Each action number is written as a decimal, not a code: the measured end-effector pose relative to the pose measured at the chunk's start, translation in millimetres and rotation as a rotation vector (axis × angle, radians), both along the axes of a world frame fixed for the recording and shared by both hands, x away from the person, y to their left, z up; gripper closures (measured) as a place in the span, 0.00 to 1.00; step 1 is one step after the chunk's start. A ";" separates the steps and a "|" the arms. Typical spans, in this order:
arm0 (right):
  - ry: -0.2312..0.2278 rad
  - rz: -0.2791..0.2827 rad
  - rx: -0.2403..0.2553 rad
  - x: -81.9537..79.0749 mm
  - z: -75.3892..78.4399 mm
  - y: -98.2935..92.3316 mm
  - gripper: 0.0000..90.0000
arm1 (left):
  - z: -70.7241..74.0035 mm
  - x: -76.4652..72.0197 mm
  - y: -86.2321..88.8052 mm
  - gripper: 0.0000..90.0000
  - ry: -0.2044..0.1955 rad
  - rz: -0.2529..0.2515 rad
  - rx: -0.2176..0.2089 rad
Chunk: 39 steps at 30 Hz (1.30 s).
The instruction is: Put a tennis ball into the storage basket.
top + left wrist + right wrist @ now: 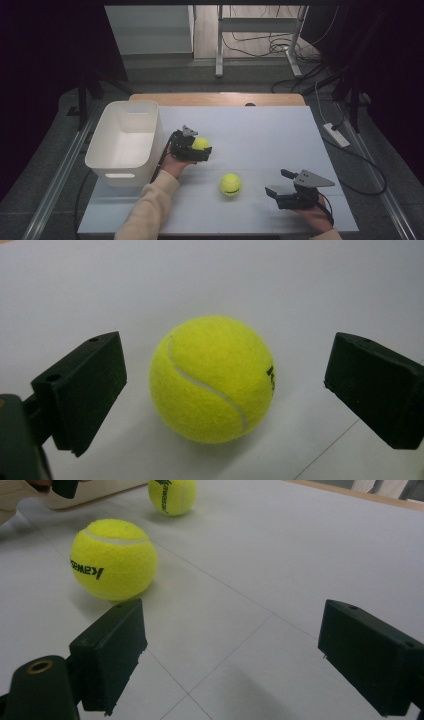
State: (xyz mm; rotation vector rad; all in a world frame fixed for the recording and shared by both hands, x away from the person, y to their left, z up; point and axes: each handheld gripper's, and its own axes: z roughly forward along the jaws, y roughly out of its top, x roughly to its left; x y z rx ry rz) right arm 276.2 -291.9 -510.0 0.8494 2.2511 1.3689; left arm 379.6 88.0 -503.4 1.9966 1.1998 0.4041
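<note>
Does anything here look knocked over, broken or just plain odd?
Nothing stands out. The white bin stands upright, both tennis balls look whole: one sits between the open left tool, the other lies loose before the open right tool.

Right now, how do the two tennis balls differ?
The far ball sits between the left gripper's open jaws, near the white bin; the near ball lies free mid-table, ahead and to the side of the open right gripper. The right gripper view shows the near ball's black print sideways, the far ball's running downward. Both are yellow, look alike in size and rest on the table.
</note>
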 end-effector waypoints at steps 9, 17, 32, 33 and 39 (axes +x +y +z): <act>-0.002 0.002 0.001 -0.1 0.1 -0.1 0.13 | -5.6 3.7 -2.3 0.06 0.023 0.005 0.018; -0.002 0.002 -0.002 -0.3 0.0 0.0 0.13 | -10.7 6.9 -3.0 0.18 0.057 0.019 0.045; -0.002 -0.006 -0.003 -0.1 0.1 -0.4 0.13 | -9.3 5.7 0.6 0.30 0.057 0.003 0.035; -0.001 -0.007 -0.002 -0.1 0.1 -0.5 0.13 | -8.3 4.9 0.8 0.30 0.054 0.001 0.033; -0.004 -0.009 -0.004 -0.3 0.3 -0.6 0.13 | -1.9 -1.0 1.9 0.30 0.034 -0.009 0.007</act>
